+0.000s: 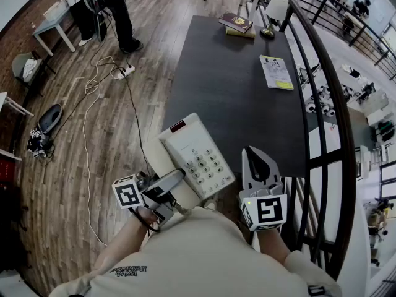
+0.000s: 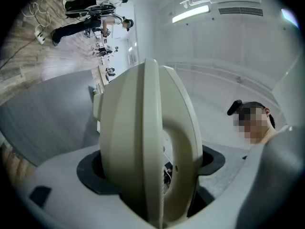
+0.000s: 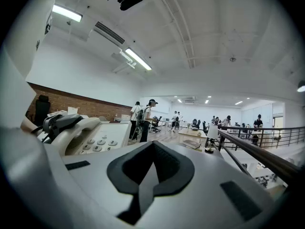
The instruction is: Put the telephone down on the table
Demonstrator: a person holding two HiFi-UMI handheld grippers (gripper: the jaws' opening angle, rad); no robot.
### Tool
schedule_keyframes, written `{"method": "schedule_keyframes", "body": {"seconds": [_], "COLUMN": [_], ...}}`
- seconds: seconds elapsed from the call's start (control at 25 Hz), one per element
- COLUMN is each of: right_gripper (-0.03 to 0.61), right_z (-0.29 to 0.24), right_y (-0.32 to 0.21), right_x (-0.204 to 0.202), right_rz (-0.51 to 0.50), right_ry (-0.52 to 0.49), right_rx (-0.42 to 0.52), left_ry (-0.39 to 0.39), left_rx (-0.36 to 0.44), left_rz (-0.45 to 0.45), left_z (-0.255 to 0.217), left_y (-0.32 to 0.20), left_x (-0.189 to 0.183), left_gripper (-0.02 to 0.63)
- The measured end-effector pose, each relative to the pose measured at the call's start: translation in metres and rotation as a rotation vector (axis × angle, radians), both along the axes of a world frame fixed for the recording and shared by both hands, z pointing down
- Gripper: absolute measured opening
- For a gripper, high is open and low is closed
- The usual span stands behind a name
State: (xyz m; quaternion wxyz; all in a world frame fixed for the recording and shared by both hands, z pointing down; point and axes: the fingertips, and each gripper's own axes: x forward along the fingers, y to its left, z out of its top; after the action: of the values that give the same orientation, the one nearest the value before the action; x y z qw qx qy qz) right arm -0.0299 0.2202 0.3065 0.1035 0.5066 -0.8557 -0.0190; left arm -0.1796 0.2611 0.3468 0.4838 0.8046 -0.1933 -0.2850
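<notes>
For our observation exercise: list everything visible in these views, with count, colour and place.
dark grey rectangular table: one, dark grey, centre
cream push-button telephone: one, cream, table's near left corner
stacked hardcover books: two, maroon over yellowish, table's far end
small table lamp: one, white shade, far right corner
green-and-white paper booklet: one, table's right side
black metal railing: one, black, right of table
white power strip: one, white, wooden floor, left
standing person: one, dark trousers, far left
left gripper: one, grey, shut on telephone's handset
right gripper: one, grey, shut, empty, beside telephone
</notes>
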Motion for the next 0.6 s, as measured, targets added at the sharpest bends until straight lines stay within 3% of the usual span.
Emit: {"method": "schedule_keyframes", "body": {"seconds": [0.6], "right_gripper": [0.002], "right_z": [-0.0051], "right_y": [-0.0006], "right_x": [0.0011], "right_rz": [0.000], "right_ry": [-0.008], "right_rx": [0.040], "left_ry": [-0.026], "left_rx": [0.001], "left_rz": [0.032], "left_z": [0.0027], "left_y": [0.0013], "left_x": [0.0068], "left_gripper": [0.448]}}
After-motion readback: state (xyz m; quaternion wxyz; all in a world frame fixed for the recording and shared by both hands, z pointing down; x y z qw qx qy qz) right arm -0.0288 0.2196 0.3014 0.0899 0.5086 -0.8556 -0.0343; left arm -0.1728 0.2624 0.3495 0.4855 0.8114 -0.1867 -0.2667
